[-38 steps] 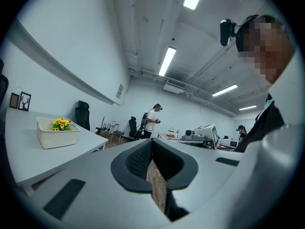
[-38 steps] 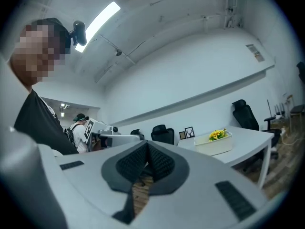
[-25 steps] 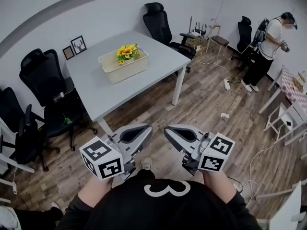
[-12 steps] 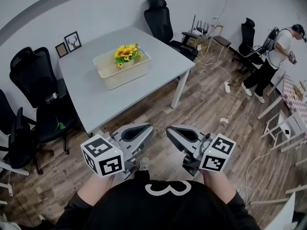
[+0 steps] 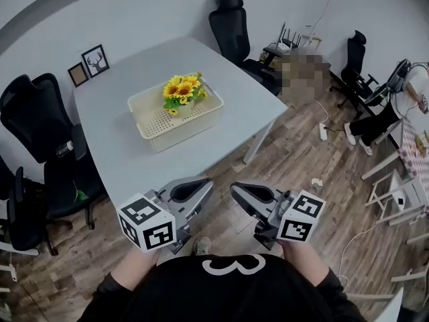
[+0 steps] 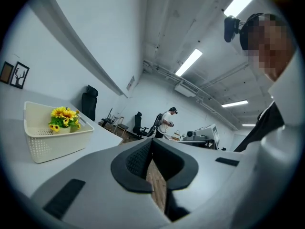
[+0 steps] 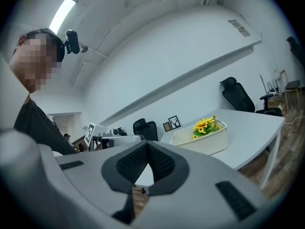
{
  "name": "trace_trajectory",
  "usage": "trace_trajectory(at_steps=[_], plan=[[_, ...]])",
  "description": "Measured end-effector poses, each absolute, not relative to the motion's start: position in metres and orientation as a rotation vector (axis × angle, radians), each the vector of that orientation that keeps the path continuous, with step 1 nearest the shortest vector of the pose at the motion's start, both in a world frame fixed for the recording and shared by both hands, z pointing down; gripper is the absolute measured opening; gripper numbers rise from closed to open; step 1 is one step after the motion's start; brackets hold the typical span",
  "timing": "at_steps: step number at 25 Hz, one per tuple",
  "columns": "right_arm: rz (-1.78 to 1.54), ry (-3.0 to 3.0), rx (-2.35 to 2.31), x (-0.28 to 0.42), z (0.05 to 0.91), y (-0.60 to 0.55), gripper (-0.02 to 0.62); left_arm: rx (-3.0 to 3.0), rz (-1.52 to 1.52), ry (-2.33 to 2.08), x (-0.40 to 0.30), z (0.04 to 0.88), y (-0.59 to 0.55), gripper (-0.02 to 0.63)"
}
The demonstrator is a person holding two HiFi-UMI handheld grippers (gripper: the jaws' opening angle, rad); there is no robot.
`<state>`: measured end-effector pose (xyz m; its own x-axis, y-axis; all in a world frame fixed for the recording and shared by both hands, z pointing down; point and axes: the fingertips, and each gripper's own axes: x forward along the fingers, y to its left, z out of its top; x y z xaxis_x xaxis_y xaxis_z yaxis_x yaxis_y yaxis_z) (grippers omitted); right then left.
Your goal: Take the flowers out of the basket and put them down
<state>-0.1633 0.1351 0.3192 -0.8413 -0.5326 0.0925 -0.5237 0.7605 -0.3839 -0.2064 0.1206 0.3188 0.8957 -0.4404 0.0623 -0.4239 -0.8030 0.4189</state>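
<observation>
The left gripper [image 5: 198,188] and right gripper [image 5: 242,192] are held side by side just in front of the person's chest, above the wooden floor [image 5: 295,159], pointing toward the table. Each has its jaws pressed together with nothing between them. Beyond them stands the grey table [image 5: 127,156]. The cream basket [image 5: 181,125] sits at its middle, with the yellow flowers [image 5: 182,91] inside at its far right end. Black chairs [image 5: 37,113] surround the table, and two picture frames [image 5: 92,62] stand by the wall.

Grey table [image 5: 120,154] on wood-plank floor [image 5: 295,173] by a white wall [image 5: 134,12] (two framed pictures [image 5: 94,60]), black chairs [image 5: 33,113] around.
</observation>
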Motion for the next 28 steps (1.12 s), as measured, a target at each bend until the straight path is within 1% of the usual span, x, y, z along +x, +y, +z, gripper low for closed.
trace_trajectory(at_steps=[5,9,21,28], plan=[[-0.62,2.963,-0.872,-0.179,0.316,0.083,0.008,2.623,-0.085,-0.652,-0.226,0.315,0.066,0.012],[-0.609,2.961,-0.892,-0.181,0.315,0.058,0.008,2.646,-0.087,-0.633,-0.229,0.312,0.042,0.012],[-0.586,2.98,-0.802,-0.158,0.32,0.0,0.008,2.614,0.02,-0.735,-0.206,0.333,-0.015,0.012],[-0.626,3.036,-0.627,-0.139,0.328,-0.066,0.008,2.575,0.05,-0.868,-0.182,0.335,-0.073,0.012]])
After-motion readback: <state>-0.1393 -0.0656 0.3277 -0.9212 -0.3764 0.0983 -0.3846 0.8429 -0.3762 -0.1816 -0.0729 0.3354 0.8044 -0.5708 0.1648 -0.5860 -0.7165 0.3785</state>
